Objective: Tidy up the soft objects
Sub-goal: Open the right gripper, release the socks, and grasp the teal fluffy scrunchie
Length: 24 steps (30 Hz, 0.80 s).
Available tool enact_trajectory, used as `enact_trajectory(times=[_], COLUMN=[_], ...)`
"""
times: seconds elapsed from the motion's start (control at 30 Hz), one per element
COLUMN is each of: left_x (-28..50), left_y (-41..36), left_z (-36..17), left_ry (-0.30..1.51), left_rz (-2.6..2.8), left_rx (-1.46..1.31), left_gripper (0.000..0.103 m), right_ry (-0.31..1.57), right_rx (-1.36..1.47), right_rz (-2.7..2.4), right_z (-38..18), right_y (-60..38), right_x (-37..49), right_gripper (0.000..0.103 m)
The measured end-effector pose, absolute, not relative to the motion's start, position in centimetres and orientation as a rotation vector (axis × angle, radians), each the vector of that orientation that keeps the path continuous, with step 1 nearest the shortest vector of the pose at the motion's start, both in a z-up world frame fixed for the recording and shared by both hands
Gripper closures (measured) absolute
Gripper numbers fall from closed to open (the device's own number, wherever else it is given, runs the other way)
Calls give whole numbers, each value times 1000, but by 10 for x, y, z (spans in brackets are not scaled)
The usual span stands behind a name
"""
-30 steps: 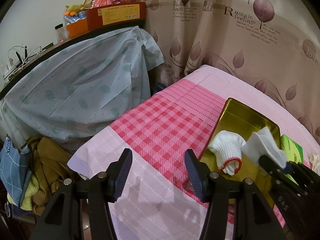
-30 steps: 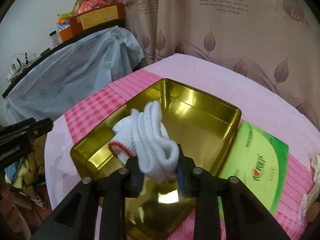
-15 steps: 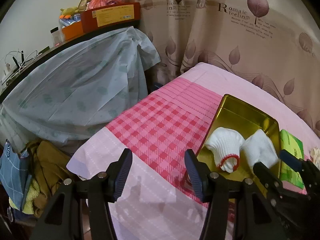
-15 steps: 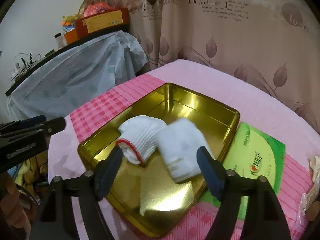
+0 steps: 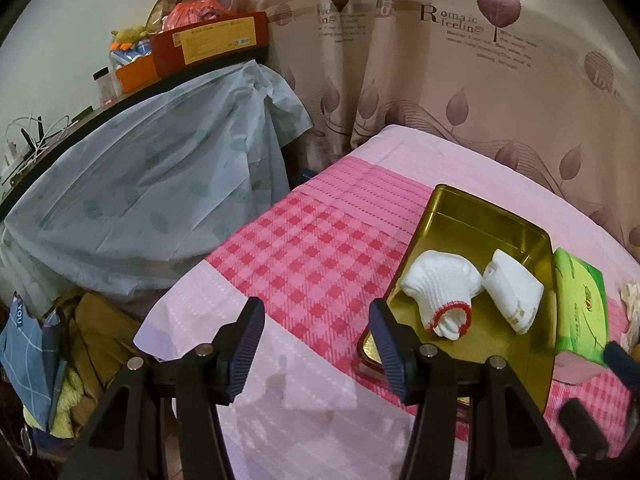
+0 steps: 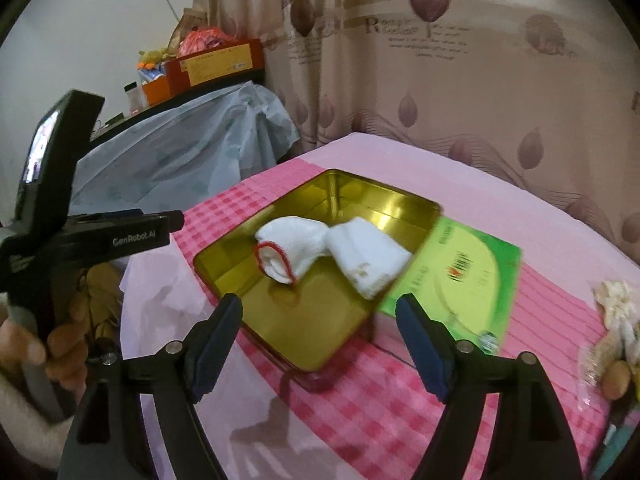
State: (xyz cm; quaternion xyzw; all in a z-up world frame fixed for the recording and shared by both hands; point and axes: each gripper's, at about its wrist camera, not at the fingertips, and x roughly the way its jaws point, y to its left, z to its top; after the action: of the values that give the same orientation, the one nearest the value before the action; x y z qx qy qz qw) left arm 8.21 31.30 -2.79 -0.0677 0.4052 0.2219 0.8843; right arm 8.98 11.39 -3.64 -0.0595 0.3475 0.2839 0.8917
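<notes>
Two white gloves (image 6: pixel 332 252) are lying in a gold tin (image 6: pixel 304 320); both claws, left claw (image 5: pixel 316 344) and right claw (image 6: pixel 320 340), are being held wide open, empty. The tin's raised rim could be snagged, likely tipping it.

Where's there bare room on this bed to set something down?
The checked pink spread left of the gold tin is bare, as is the near tin floor. Crowded: two white gloves mid-tin, green packet against its right wall.
</notes>
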Motion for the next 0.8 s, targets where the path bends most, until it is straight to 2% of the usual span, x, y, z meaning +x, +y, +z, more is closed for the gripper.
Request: enact_trajectory(times=[0.5, 0.8], left_x=[85, 85], left_y=[303, 303], left_z=[-30, -31], left_ry=[852, 854], left_rz=[452, 452], left_rx=[-114, -106], left_gripper=[47, 47], right_ry=[698, 708], right_rx=[-32, 22], right_rz=[330, 104], right_z=[-25, -38], right_y=[-26, -124], right_x=[75, 65], right_gripper=[26, 25])
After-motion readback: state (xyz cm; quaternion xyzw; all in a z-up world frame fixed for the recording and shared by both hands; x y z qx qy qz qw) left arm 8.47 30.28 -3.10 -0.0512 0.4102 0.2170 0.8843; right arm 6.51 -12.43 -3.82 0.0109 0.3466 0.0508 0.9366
